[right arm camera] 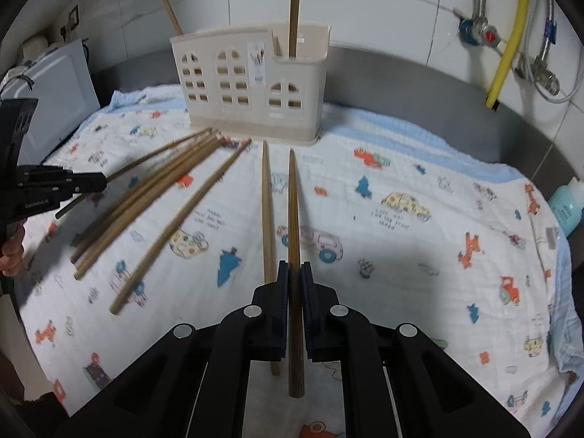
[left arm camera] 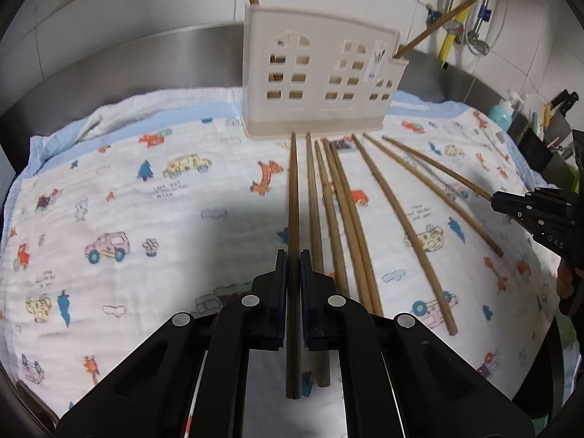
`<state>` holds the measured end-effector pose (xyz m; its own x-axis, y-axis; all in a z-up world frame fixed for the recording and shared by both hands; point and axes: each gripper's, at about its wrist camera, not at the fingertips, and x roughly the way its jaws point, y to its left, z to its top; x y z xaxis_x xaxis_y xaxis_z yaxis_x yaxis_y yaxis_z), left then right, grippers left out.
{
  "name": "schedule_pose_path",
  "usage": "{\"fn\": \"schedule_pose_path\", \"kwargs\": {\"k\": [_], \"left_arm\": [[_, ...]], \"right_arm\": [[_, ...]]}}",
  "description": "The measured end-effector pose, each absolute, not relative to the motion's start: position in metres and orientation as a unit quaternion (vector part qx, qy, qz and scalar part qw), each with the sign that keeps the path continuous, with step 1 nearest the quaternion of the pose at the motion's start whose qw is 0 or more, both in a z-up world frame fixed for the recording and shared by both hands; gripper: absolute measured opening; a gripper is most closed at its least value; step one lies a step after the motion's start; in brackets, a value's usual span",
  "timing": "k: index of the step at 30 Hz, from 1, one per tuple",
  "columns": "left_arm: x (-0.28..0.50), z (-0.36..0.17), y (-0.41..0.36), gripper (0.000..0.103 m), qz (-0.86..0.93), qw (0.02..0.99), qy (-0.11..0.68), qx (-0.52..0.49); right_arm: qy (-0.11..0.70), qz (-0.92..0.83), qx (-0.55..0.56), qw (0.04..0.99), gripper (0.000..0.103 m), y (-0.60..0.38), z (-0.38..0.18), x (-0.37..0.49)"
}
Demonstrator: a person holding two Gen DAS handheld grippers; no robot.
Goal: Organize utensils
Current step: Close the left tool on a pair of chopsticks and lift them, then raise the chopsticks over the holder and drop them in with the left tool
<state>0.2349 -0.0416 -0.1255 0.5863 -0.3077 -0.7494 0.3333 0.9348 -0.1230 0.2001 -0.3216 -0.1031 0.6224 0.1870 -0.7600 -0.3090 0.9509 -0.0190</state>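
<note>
A kitchen counter covered by a white cloth [left arm camera: 146,200] printed with cartoon cars and trees, with steel backsplash and white tile wall behind.

Left wrist view: at the bottom centre, the left gripper [left arm camera: 293,266] has its jaws nearly closed on a dark wooden chopstick [left arm camera: 293,219], which runs straight up the frame between them, its far tip close to the holder's base. Just right of it, seven more loose chopsticks [left arm camera: 350,219] fan out across the cloth. At the right edge, the right gripper [left arm camera: 511,200] pinches the end of the outermost stick. At the top centre stands a cream house-shaped utensil holder [left arm camera: 317,73] with window cutouts; two chopsticks already lean out of it.

Right wrist view: at the bottom centre, the right gripper [right arm camera: 294,273] is clamped narrowly on one chopstick [right arm camera: 294,219], pointing toward the holder [right arm camera: 252,84] at the upper centre. Another stick lies just left of it. The left gripper [right arm camera: 91,182] shows at the left edge among the fanned sticks.

Risks, as a judgement: each stick is gripped well back from its tip, so it could pivot or slip when lifted upright. A tip could miss the narrow top opening, or nudge the light holder over. Lifting might also drag neighbouring sticks.
</note>
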Motion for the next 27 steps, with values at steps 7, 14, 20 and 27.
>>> {"fn": "schedule_pose_path", "kwargs": {"k": [7,14,20,27], "left_arm": [[0.227,-0.098,-0.036,0.005,-0.188,0.906,0.379,0.001],[0.221,-0.075,-0.039,0.005,-0.204,0.915,0.347,0.001],[0.22,-0.06,-0.039,0.005,-0.212,0.916,0.34,-0.004],[0.223,-0.029,-0.046,0.005,-0.221,0.92,0.323,0.012]], "right_arm": [[0.368,0.142,-0.054,0.917,0.007,-0.319,-0.06,0.193],[0.33,0.154,-0.046,0.93,0.007,-0.309,-0.02,0.19],[0.311,0.163,-0.051,0.935,0.007,-0.3,0.009,0.192],[0.278,0.173,-0.06,0.943,0.007,-0.29,0.059,0.202]]}}
